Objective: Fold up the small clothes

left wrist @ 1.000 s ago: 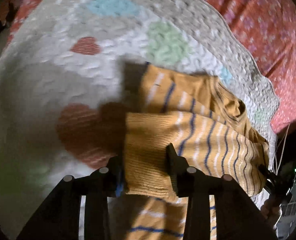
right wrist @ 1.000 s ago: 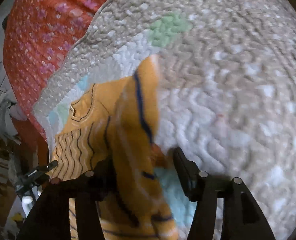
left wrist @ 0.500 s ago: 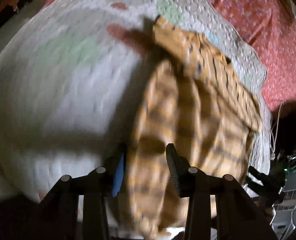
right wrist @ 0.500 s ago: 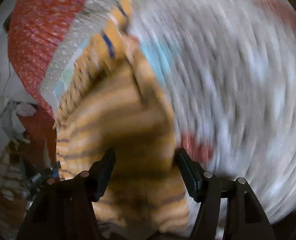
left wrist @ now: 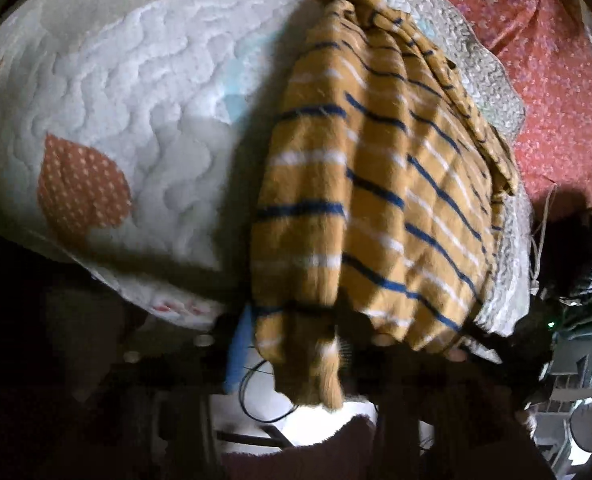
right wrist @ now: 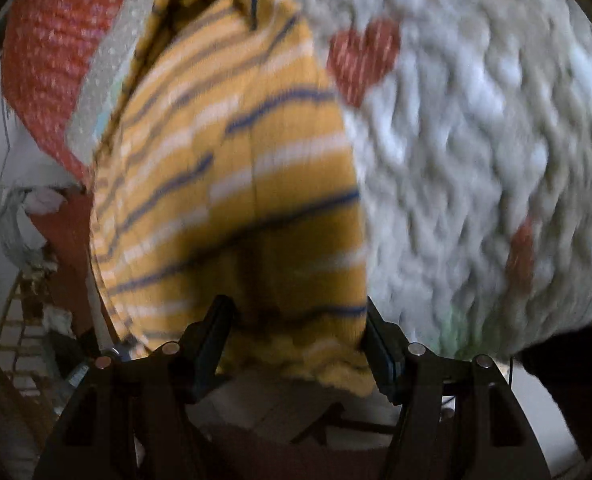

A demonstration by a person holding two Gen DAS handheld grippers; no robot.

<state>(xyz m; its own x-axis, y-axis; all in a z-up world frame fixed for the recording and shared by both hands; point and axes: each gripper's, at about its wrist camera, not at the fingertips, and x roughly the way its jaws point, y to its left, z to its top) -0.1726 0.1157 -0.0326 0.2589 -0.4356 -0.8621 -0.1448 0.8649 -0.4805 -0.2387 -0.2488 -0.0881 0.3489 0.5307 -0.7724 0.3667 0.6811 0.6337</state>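
Observation:
A small mustard-yellow knitted garment [left wrist: 376, 184] with navy and white stripes hangs stretched from the quilt's near edge up to both grippers. My left gripper [left wrist: 287, 344] is shut on its hem, the fingers mostly dark and hidden under the cloth. In the right wrist view the same garment [right wrist: 231, 184] fills the gap between the fingers; my right gripper [right wrist: 296, 340] is shut on its ribbed hem. The far end of the garment still rests on the quilt.
A white quilt [left wrist: 127, 92] with orange, green and blue patches and a red heart [right wrist: 362, 58] covers the bed. A red floral sheet [left wrist: 544, 52] lies beyond it. Dark clutter and a cable [left wrist: 544, 240] sit off the bed's right side.
Both grippers have pulled back and up from the quilt with the garment's hem, dragging it toward the bed's near edge. The garment now hangs stretched instead of lying bunched.

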